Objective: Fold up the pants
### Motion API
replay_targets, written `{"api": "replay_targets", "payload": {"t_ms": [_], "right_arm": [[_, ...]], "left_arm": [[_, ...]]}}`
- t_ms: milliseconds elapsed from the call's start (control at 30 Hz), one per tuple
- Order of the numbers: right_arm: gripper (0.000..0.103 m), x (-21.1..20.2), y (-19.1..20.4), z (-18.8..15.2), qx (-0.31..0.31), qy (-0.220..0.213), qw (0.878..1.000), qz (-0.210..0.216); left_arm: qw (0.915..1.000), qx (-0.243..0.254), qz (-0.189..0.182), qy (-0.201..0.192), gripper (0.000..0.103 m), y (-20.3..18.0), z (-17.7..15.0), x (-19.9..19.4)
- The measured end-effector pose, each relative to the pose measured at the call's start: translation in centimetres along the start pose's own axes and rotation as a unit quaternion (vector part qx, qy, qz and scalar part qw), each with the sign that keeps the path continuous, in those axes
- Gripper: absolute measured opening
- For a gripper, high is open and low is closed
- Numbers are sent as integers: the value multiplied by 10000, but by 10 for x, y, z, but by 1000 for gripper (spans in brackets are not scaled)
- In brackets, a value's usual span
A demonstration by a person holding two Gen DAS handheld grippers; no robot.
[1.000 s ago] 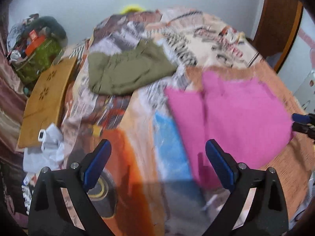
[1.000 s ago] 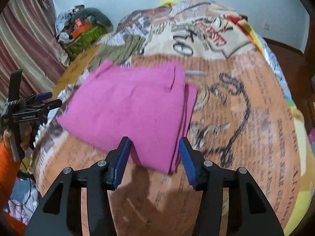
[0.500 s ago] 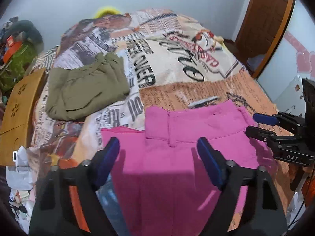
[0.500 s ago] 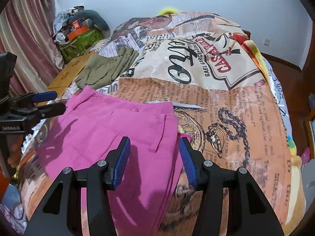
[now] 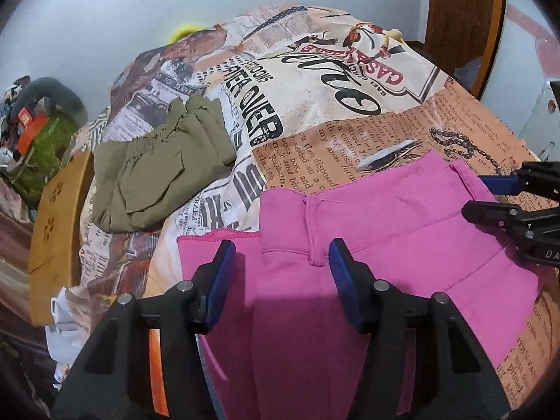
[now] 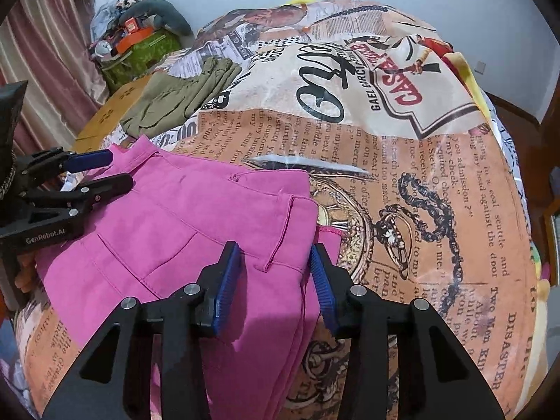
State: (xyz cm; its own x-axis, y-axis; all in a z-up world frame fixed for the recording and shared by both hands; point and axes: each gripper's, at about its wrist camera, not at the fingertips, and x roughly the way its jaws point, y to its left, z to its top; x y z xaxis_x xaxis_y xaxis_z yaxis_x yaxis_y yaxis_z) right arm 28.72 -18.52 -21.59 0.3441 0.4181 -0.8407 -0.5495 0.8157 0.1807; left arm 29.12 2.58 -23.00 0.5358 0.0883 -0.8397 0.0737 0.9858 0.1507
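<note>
Pink pants (image 5: 367, 245) lie folded on the printed bedspread (image 5: 315, 80), waistband toward the far side. They also show in the right wrist view (image 6: 182, 231). My left gripper (image 5: 280, 280) is open and empty, hovering over the pants' left part by a belt loop. My right gripper (image 6: 276, 280) is open and empty over the pants' right edge. Each gripper appears in the other's view: the right one (image 5: 490, 196) at the pants' right edge, the left one (image 6: 105, 171) at their left edge.
Folded olive-green pants (image 5: 157, 175) lie at the bed's far left, also in the right wrist view (image 6: 178, 98). A wooden board (image 5: 56, 220) and a pile of bags (image 6: 136, 42) stand left of the bed. A wooden door (image 5: 462, 17) is at the right.
Both grippers have moved in over the pink pants and lower toward them. The pants lie flat where they were.
</note>
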Motion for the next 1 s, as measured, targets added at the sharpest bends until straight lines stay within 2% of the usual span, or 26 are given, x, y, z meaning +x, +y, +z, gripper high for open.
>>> {"api": "replay_targets", "payload": {"t_ms": [133, 233, 300, 367, 433, 533, 600, 700, 867, 1000], "right_arm": [[38, -10, 7, 1, -193, -36, 9995, -256], [39, -19, 9, 1, -196, -67, 9993, -296], [46, -28, 11, 1, -161, -155, 9993, -284], [51, -37, 14, 1, -168, -269, 9991, -277], [51, -47, 18, 0, -191, -426, 9987, -207], [59, -60, 23, -5, -177, -568, 9982, -64], [65, -66, 23, -10, -118, -662, 9977, 27], [66, -64, 17, -15, 41, -589, 9982, 129], [66, -48, 3, -26, 376, -296, 9987, 194], [66, -32, -9, -33, 699, -46, 9969, 366]], "left_arm": [[9999, -139, -44, -6, 57, 4, 0, -6], [9999, -167, 19, -22, 57, 5, 0, -15], [9998, -185, 43, -44, 57, 6, 0, -21], [9995, -306, -114, 30, 57, 12, -1, -29], [9984, -452, -320, 63, 57, 18, -6, -37], [9974, -613, -383, 44, 63, 30, -15, -50], [9970, -692, -348, -15, 72, 37, -21, -58], [9959, -812, -381, -71, 84, 47, -28, -64], [9941, -957, -506, 112, 85, 55, -38, -54], [9904, -1088, -734, 446, 85, 56, -44, -33]]}}
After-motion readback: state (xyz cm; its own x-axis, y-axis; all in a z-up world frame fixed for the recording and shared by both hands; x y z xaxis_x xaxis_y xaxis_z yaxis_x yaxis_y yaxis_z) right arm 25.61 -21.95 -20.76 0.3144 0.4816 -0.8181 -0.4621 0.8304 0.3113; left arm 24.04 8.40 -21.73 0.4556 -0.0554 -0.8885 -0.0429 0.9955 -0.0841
